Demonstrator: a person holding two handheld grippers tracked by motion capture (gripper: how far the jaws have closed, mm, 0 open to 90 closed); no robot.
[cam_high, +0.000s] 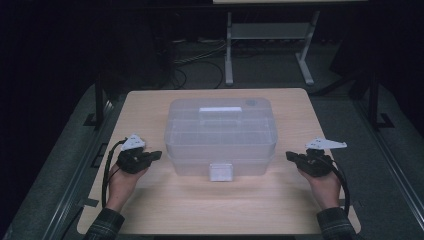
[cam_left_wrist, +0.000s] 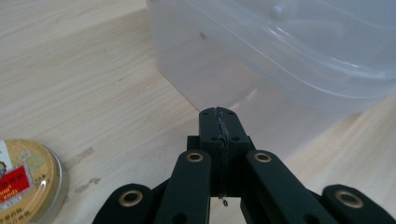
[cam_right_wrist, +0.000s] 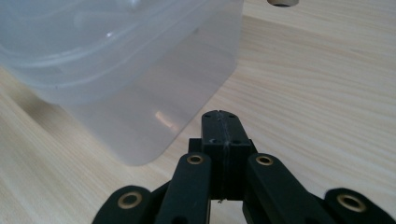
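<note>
1. The left gripper (cam_high: 156, 154) hovers low over the counter (cam_high: 150, 210) at the box's left front corner, clenched with nothing between its jaws. Its tips point right, toward the box.
2. In the left gripper view the closed tips (cam_left_wrist: 219, 122) aim at the box's lower side wall (cam_left_wrist: 210, 70), near but apart from it. A round tin (cam_left_wrist: 25, 179) lies on the counter at the lower left of that view.
3. The box (cam_high: 220, 135), clear plastic with lid on and a white latch (cam_high: 221, 171) at its front, sits mid-counter, its long axis running left to right between the grippers.
4. The right gripper (cam_high: 291, 156) mirrors the left: clenched, empty, tips pointing left at the box's right front corner (cam_right_wrist: 140, 140).
5. Both stand about equally near, so I judge either could reach in first; neither touches the box.
</note>
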